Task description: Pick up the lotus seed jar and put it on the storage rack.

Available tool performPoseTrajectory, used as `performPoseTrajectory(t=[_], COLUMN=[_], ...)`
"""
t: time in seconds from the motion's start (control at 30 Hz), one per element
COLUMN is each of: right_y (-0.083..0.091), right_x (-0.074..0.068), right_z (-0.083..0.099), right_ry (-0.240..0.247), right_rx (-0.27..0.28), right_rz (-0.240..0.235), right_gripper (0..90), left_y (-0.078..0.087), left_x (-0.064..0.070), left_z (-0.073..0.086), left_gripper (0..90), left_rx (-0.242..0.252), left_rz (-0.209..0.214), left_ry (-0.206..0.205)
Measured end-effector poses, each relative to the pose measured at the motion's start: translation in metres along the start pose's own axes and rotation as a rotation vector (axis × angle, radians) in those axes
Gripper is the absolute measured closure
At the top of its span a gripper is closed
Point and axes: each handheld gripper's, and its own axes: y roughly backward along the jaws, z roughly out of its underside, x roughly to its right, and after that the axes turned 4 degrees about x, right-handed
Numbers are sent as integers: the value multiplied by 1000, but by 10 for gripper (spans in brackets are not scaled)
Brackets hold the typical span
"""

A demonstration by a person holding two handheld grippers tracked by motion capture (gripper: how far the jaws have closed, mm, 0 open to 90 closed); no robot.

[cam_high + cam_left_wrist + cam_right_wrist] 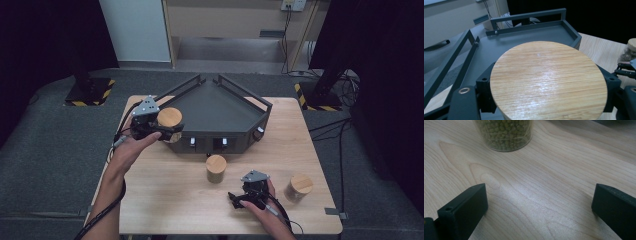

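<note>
A pale wooden bench [170, 200] with a rectangular top stands on grey carpeted floor [45, 150]; a dark grey metal corner-shaped tray with railed sides [215, 107] sits on its far half; a clear jar with a round wooden lid [216, 168] stands just in front of the tray; another wooden-lidded jar [298, 187] stands near the bench's right edge, well apart from the first.

My high view looks forward and down over the table [170, 200]. My left gripper view sits close above a wooden lid [549, 82], facing the tray [529, 32] both share. My right gripper view skims the tabletop.
</note>
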Motion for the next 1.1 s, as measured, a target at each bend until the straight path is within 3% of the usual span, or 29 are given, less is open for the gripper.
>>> performPoseTrajectory(t=[0.4,1.1], right_y=[0,0], right_x=[0,0], right_z=[0,0], right_ry=[0,-1], right_rx=[-1,-2], right_rz=[0,0], right_gripper=[5,5], left_y=[-11,-16], left_x=[-3,-10], left_z=[-6,-10], left_gripper=[238,238], left_rx=[-12,3], left_rz=[6,0], left_ry=[-5,1])
